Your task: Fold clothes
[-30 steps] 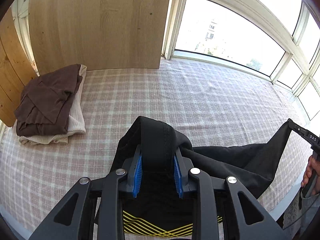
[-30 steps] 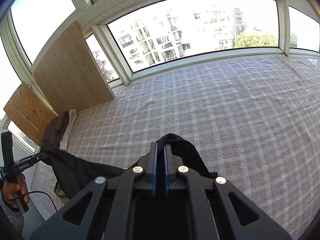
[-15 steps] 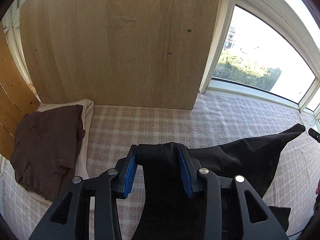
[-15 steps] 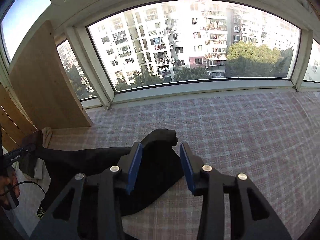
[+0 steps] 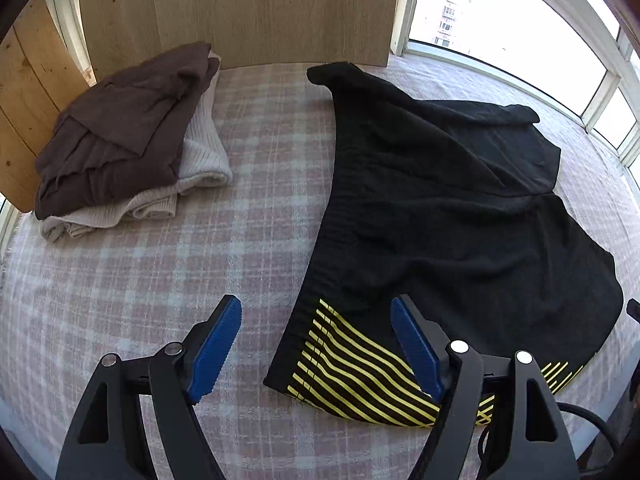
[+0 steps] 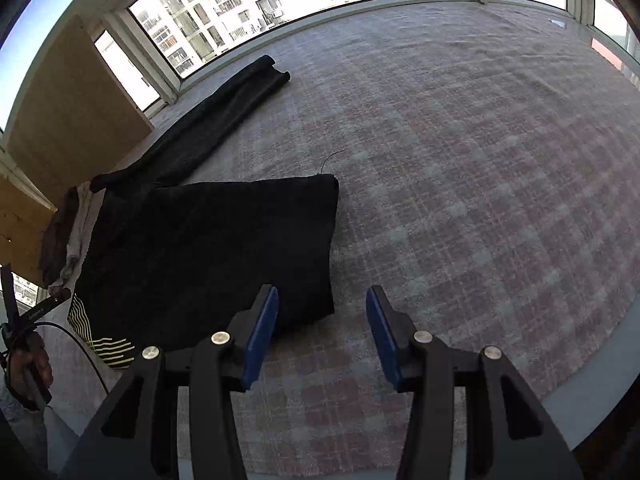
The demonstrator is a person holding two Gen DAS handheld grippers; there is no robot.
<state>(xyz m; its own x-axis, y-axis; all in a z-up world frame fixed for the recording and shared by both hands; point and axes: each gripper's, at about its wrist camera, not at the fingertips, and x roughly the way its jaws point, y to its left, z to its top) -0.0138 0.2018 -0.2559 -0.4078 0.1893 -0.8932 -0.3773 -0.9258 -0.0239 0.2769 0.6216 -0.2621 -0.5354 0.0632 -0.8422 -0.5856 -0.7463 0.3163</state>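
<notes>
On the checked blanket [image 5: 260, 184], just right of the folded brown-and-cream stack [image 5: 128, 136], the black sweater [image 5: 440, 200] lies spread flat, one sleeve trailing toward the window. Spreading looks finished; judging by this, folding proper comes next, calling for a fresh pinch at hem or sleeve. Left gripper [image 5: 316, 344] is opening, empty, its right finger over the yellow-striped hem. Right gripper [image 6: 322, 332] hangs parted, empty, beside the sweater's near corner.

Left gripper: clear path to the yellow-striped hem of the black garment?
Probably yes. The left gripper hovers right over the striped hem of the black garment, jaws opening with nothing gripped. The folded pile lies off to the side, and nothing sits between.
</notes>
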